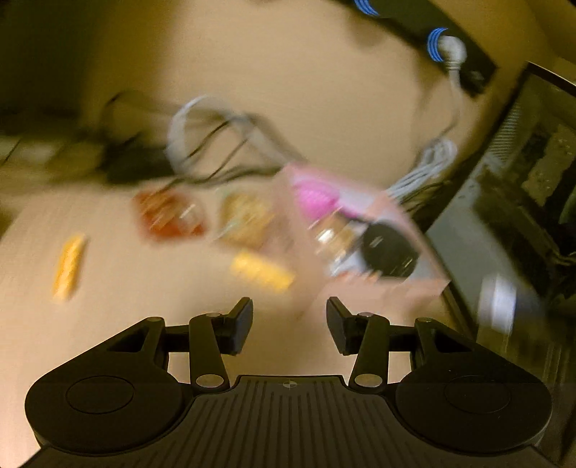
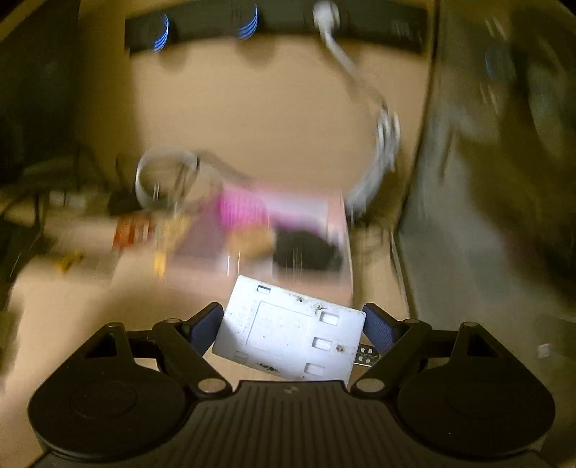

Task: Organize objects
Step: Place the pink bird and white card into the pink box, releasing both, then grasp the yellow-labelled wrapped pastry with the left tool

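Observation:
The frames are blurred by motion. My right gripper (image 2: 291, 314) is shut on a flat white box-shaped device (image 2: 288, 331) with a metal plug sticking out at its right end, held above the table. Beyond it lies a pink tray (image 2: 309, 208) holding a pink item (image 2: 241, 210), a brown item and a black item (image 2: 306, 252). My left gripper (image 1: 289, 324) is open with nothing between its fingers, just short of the same pink tray (image 1: 360, 201). To its left lie a yellow bar (image 1: 261, 270), another yellow bar (image 1: 68, 266), a red packet (image 1: 169, 216) and a brown packet (image 1: 244, 216).
A black power strip (image 2: 273, 25) with blue-lit rings runs along the back, with a white plug and cable (image 2: 385, 144) trailing from it. Tangled grey and black cables (image 1: 216, 144) lie behind the packets. A dark case (image 1: 504, 216) stands at the right.

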Demonstrator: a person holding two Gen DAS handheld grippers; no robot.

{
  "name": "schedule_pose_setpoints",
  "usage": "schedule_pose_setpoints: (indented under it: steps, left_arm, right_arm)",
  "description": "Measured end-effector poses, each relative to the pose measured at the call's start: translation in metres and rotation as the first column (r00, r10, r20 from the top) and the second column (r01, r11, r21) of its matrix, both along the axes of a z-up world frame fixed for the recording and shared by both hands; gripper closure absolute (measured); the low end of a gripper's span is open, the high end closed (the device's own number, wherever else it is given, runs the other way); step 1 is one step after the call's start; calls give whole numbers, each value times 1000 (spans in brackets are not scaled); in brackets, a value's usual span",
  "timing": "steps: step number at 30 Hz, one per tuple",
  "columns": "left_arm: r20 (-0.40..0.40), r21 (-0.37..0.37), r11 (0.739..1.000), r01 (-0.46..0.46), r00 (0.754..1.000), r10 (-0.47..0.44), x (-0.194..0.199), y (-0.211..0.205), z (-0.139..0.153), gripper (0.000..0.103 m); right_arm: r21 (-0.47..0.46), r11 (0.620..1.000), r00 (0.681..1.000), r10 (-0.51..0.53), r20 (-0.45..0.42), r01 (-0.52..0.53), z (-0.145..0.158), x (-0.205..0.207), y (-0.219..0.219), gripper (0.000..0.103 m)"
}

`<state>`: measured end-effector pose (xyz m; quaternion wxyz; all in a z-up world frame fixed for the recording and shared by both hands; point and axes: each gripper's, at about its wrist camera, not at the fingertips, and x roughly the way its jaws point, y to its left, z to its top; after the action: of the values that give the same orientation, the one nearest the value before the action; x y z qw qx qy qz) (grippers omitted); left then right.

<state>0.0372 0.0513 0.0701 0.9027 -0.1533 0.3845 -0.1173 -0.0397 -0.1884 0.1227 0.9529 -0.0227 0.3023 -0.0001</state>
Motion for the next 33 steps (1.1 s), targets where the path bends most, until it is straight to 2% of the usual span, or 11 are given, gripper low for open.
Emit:
schedule_pose_setpoints:
  steps: [3, 4, 5, 7, 9, 11, 13, 18, 25, 30, 33]
  left_arm:
    - [-43, -12, 999, -53, 998, 53, -21, 19, -13, 54]
    - [-54, -13, 997, -70, 996, 69, -28, 25, -16, 54]
    - [-62, -12, 997, -82, 995, 81, -32, 29, -18, 54]
    - [-66, 4, 996, -93, 993, 93, -40, 39, -18, 54]
    - [-61, 29, 994, -103, 993, 105, -46, 47, -18, 54]
    - [-64, 33, 993, -118, 991, 119, -48, 55, -19, 54]
    - [-76, 25, 992, -124, 989, 126, -47, 61, -23, 54]
    - [-78, 27, 996, -81, 993, 83, -35, 56, -28, 54]
    - [-50, 5, 1000, -1, 999, 1, 11, 38, -20, 54]
    - [1, 6, 999, 41, 999, -41, 77, 23, -2, 54]
    - [-11, 20, 998, 64, 998, -64, 121, 9, -1, 54]
  right_arm:
    - [18, 1000, 988, -22, 152, 19, 23, 40, 9, 18]
    - [13, 1000, 984, -27, 178, 25, 25, 54, 14, 16]
    - [0, 1000, 985, -28, 171, 28, 25, 68, 18, 10]
    - [-26, 999, 992, -30, 124, 33, 16, 88, 28, 9]
    - [-3, 1000, 997, -17, 69, 17, 4, 89, 32, 8]
    - [29, 1000, 1000, 8, 13, -8, -15, 79, 35, 6]
    - [16, 1000, 1000, 11, -29, -11, -32, 67, 39, 6]
    - [59, 998, 994, -2, -113, 9, -56, 34, 37, 6]
    - [79, 995, 987, -41, -153, 54, -52, 2, 29, 3]
    - [71, 995, 984, -57, -169, 70, -51, -14, 36, 3]
    - [47, 996, 980, -67, -187, 77, -52, -22, 40, 2]
